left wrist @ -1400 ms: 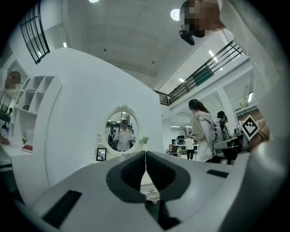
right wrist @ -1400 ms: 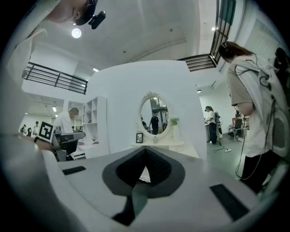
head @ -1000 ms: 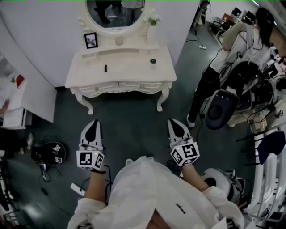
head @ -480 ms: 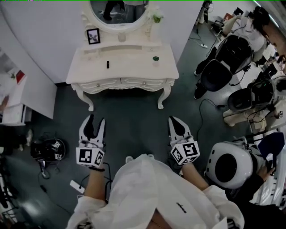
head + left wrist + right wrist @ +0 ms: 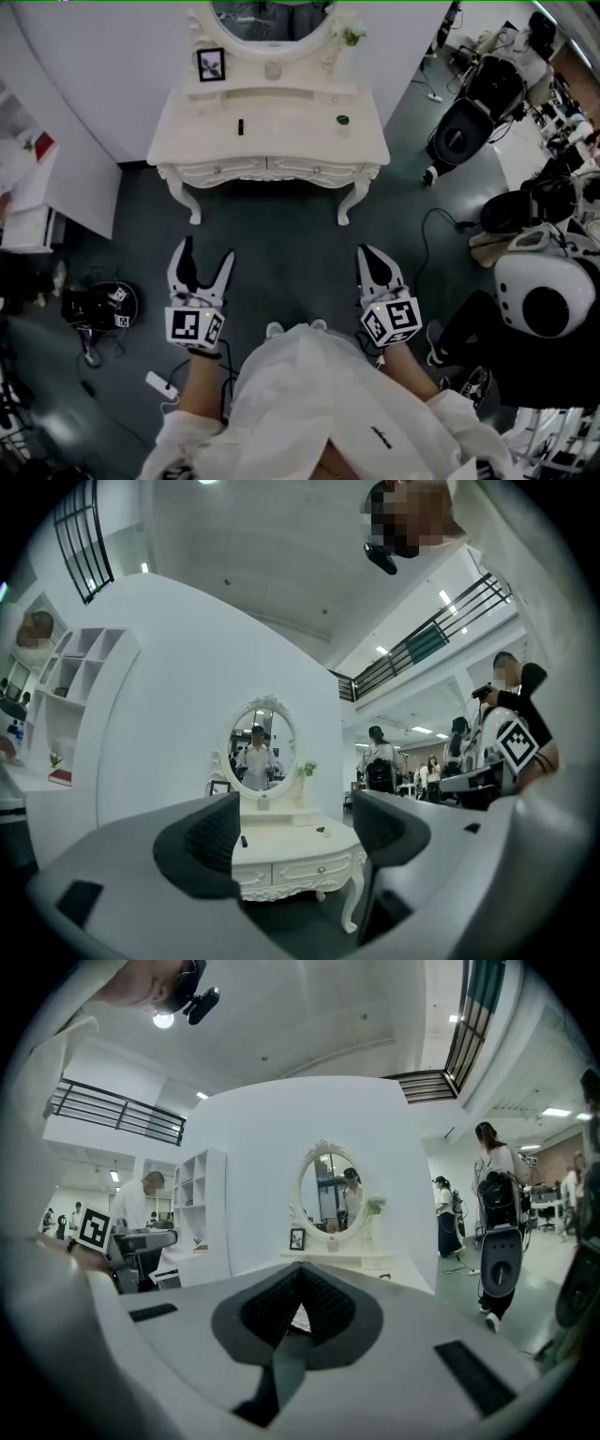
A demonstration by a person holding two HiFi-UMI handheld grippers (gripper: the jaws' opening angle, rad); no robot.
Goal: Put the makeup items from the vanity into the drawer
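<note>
The left gripper (image 5: 206, 253) is opening, its jaws spread and empty. The right gripper (image 5: 367, 255) is pressed together, empty. The vanity (image 5: 281, 145) stands well apart at 12 o'clock. The black stick (image 5: 241, 126) on it lies 12-to-6, nearer the left gripper. The small round item (image 5: 343, 119) is nearer the right.

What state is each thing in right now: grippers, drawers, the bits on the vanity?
Left gripper: opening, nothing between its jaws.
Right gripper: shut, empty.
Drawers: closed.
Black tube: on the vanity top.
Round jar: on the vanity top.
Picture frame: upright.
</note>
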